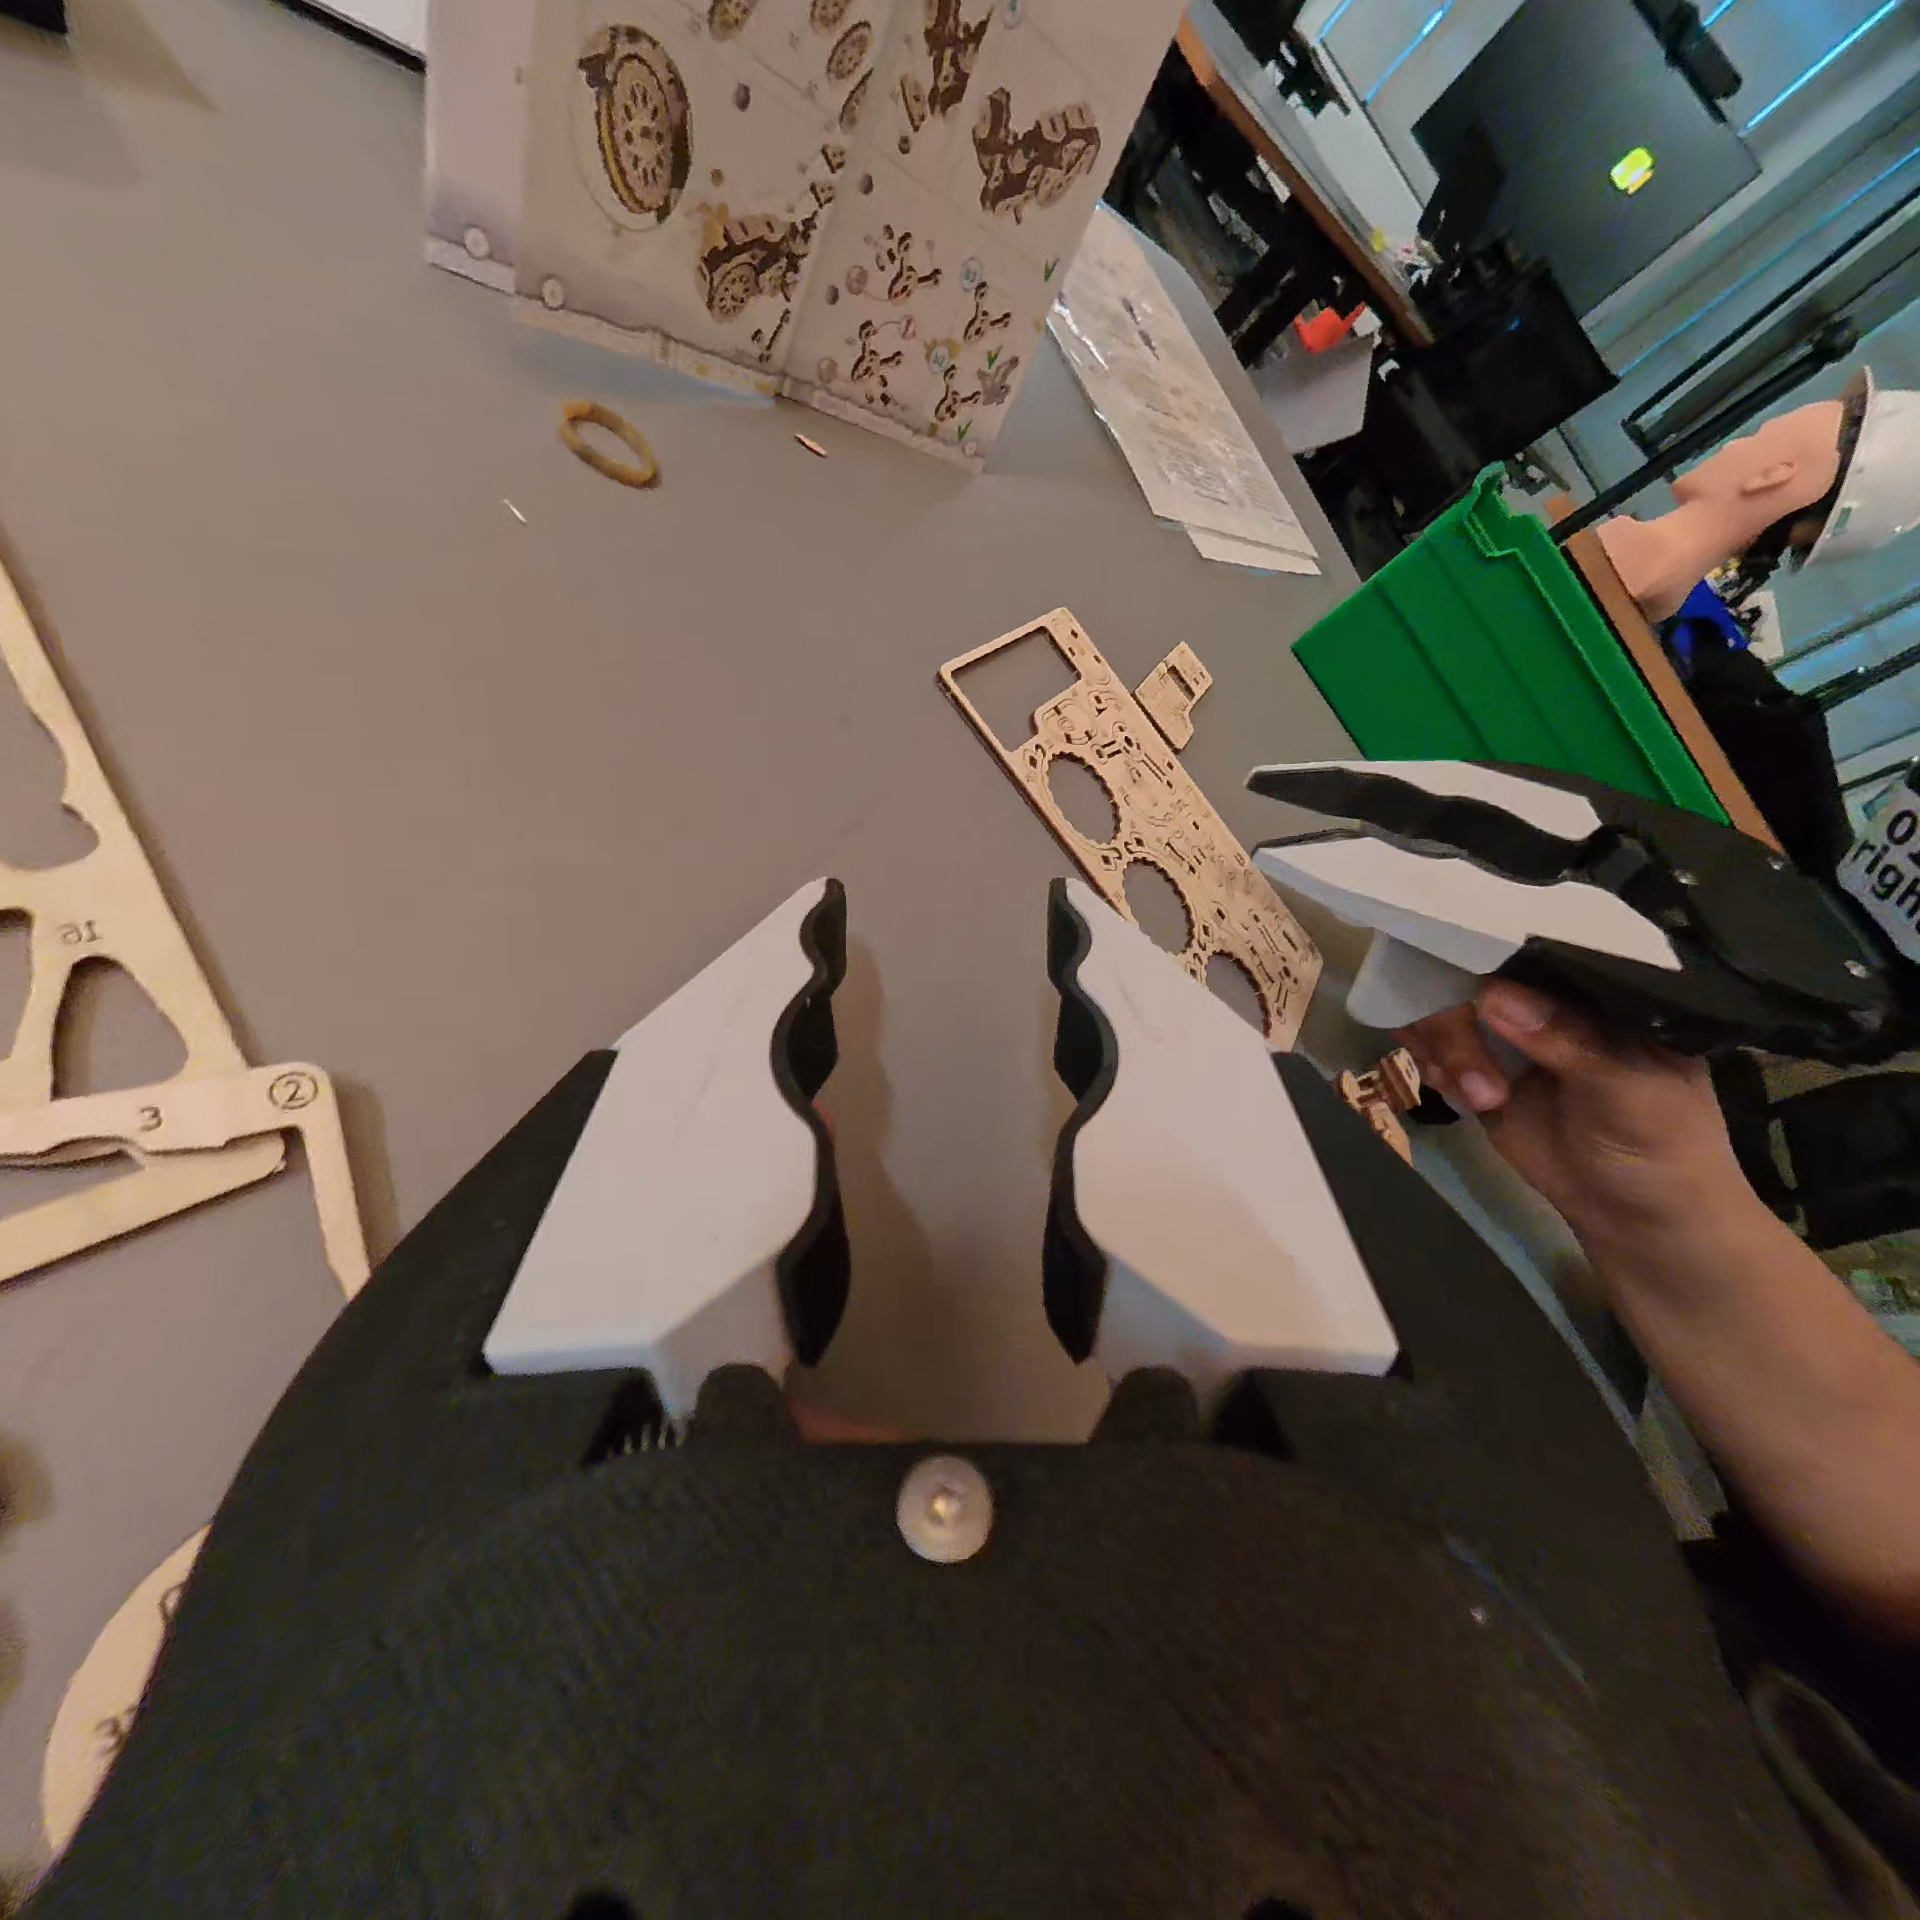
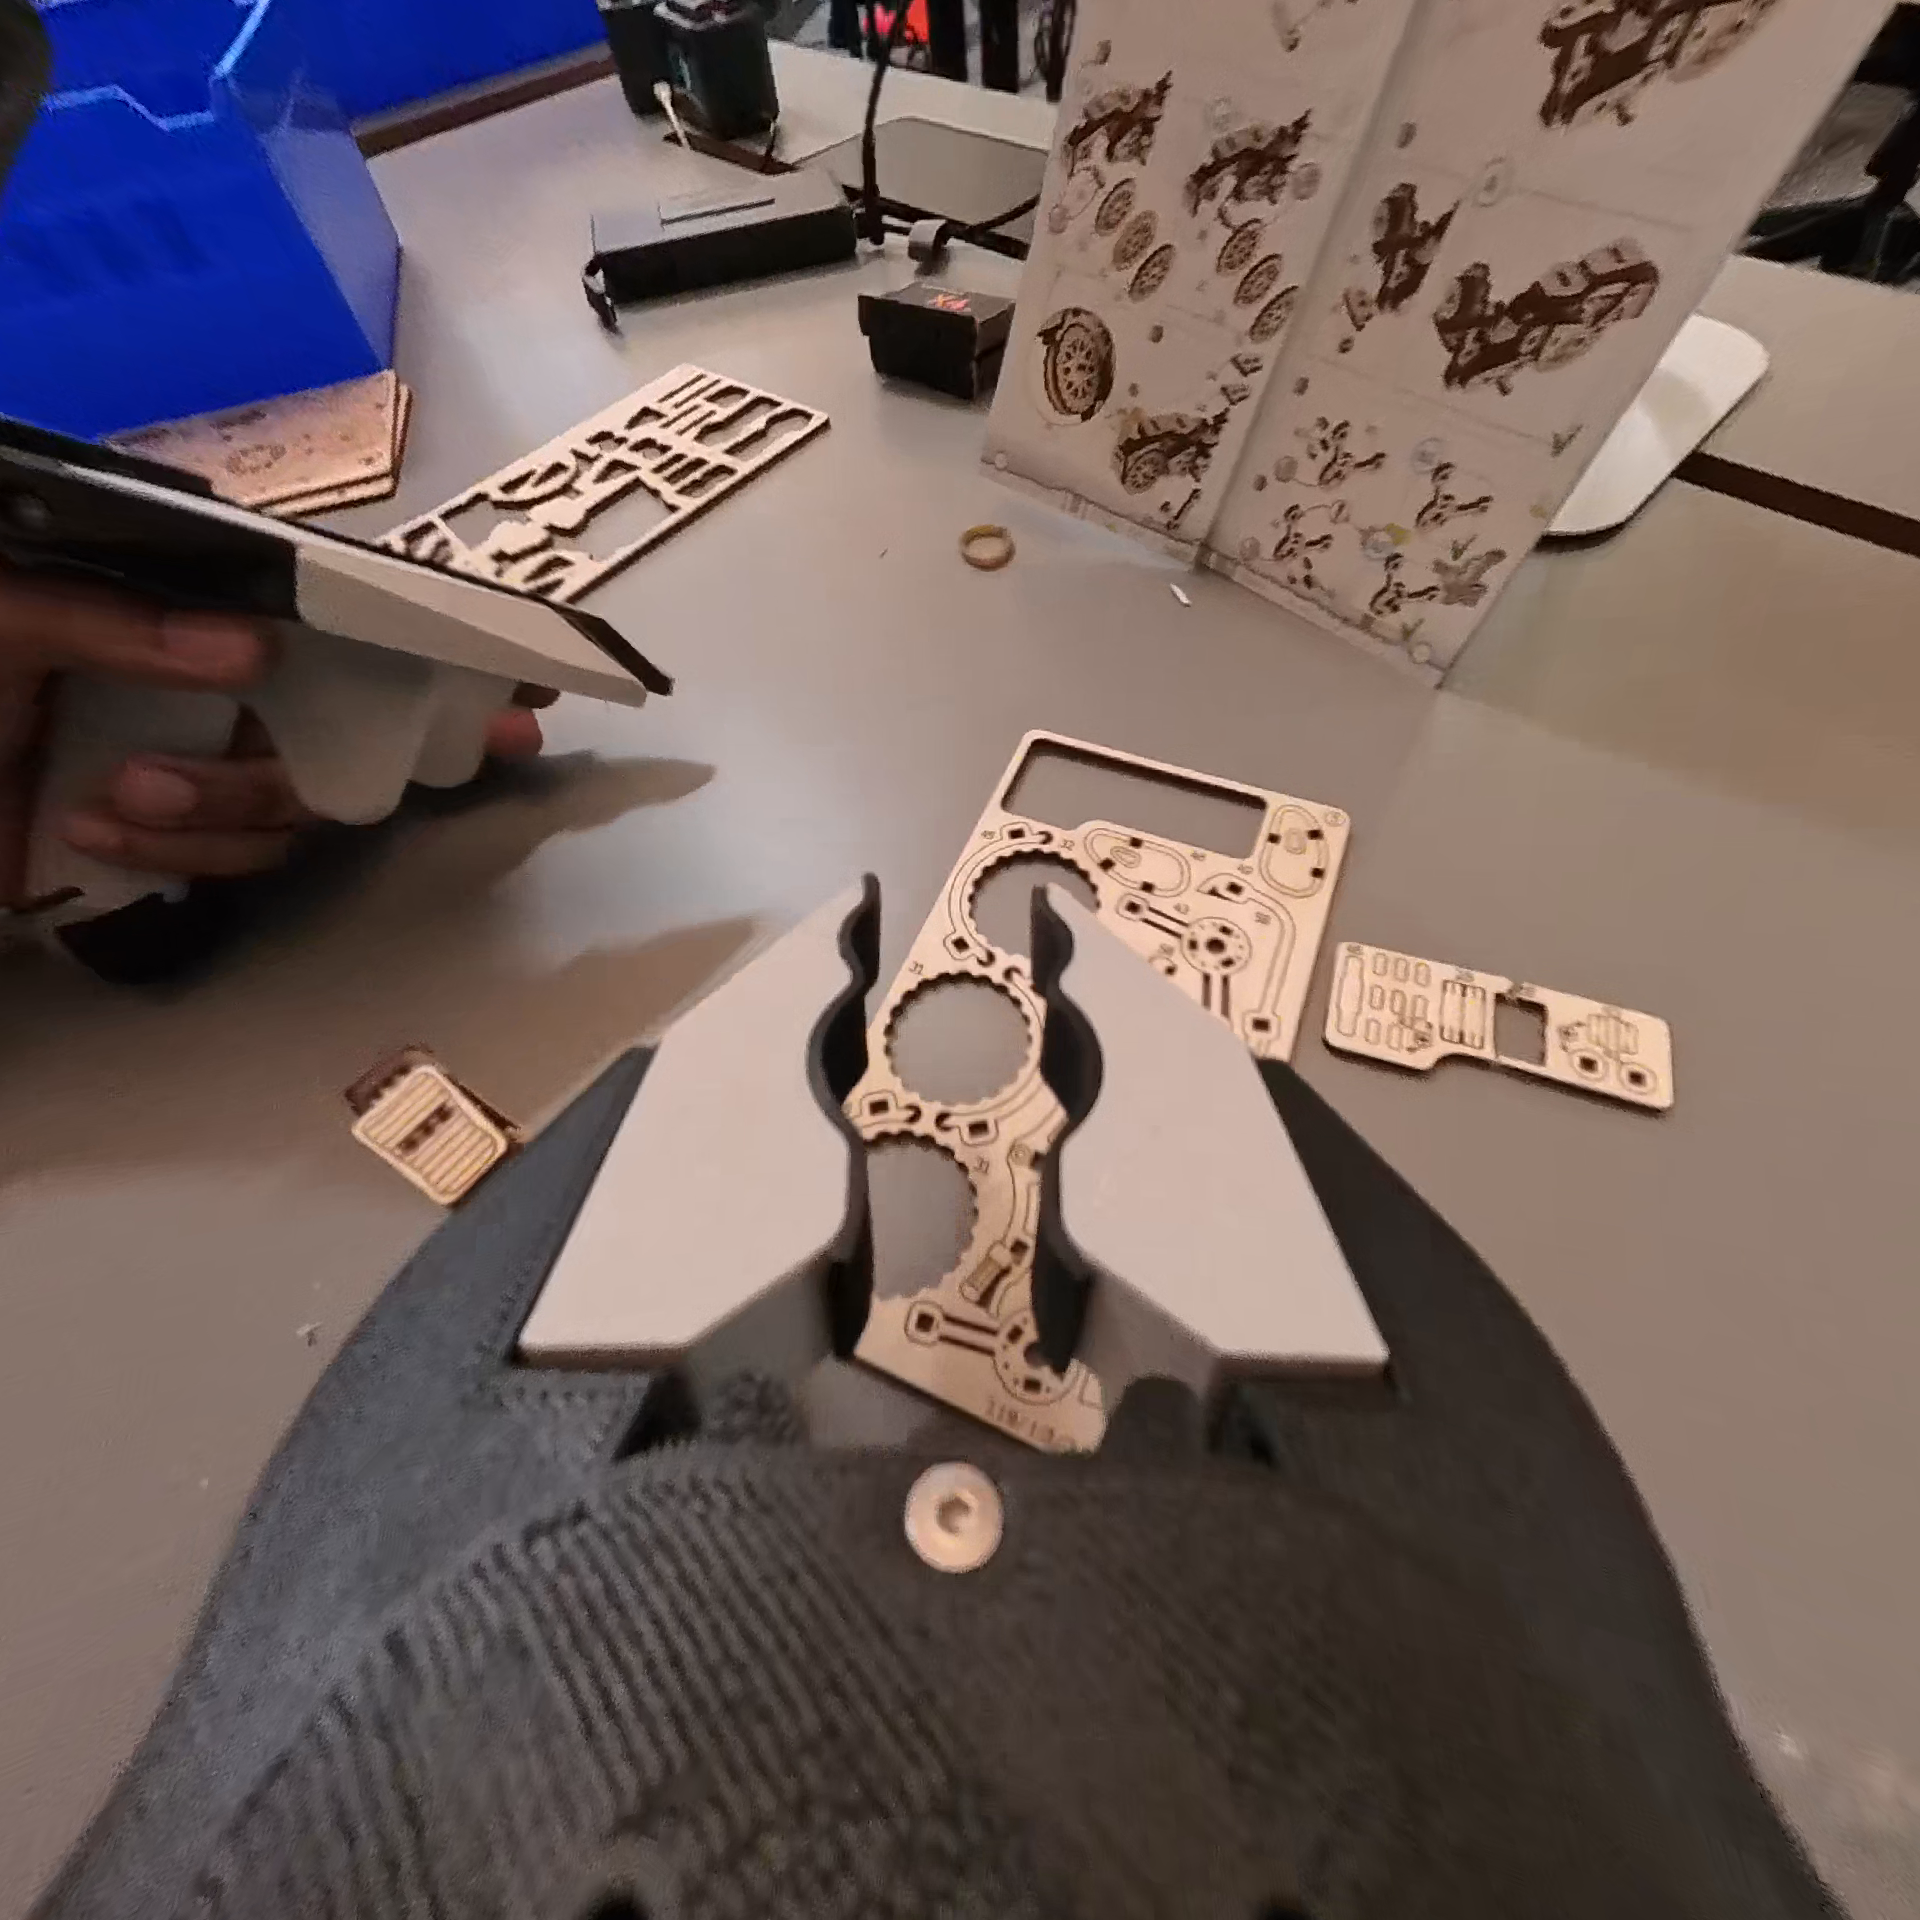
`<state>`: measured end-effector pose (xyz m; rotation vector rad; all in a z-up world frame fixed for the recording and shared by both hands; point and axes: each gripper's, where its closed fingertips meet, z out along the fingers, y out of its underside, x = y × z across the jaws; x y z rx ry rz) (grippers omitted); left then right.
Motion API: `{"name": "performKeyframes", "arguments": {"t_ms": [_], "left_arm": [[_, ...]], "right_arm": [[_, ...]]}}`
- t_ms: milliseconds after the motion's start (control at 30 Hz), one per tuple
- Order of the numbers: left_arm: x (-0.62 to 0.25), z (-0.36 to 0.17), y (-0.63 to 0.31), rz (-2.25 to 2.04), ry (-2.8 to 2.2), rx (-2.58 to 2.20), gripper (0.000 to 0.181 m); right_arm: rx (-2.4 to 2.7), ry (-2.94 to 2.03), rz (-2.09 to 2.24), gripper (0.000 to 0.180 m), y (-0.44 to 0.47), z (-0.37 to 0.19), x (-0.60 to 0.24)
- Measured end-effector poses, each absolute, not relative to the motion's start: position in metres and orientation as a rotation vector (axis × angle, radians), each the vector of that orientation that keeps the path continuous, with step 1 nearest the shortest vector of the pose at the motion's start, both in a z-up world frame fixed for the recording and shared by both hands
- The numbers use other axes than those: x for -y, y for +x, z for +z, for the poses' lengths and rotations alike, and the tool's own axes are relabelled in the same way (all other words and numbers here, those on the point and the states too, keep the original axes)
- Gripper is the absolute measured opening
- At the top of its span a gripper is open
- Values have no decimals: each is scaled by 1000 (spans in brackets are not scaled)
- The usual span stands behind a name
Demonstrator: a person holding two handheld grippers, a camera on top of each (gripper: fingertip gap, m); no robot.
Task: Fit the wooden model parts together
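Wooden model parts lie spread on the grey table (image 2: 1558, 831): the large cut-out sheet (image 2: 1132, 935) lies flat under the right gripper (image 2: 951, 904), a smaller panel (image 2: 1496, 1029) just beside it, a small slatted piece (image 2: 431, 1127) to its left. Best to descend squarely and pinch one edge. Both grippers hover, fingers apart and empty, the left gripper (image 1: 945, 904) level over bare table

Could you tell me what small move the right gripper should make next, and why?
Probably lower the right gripper toward the wooden parts sheet lying flat on the grey table. Both grippers are open and empty, and the sheet sits directly beneath its fingers; the left gripper hangs over bare table.
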<state>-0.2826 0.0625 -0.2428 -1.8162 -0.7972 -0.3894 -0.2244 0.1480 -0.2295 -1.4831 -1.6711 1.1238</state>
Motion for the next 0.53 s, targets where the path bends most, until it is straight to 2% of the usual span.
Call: {"name": "performKeyframes", "arguments": {"t_ms": [533], "left_arm": [[-91, -248, -266, -423, -1891, 740, 35]], "right_arm": [[1627, -1486, 1006, 24, -205, -233, -168]]}}
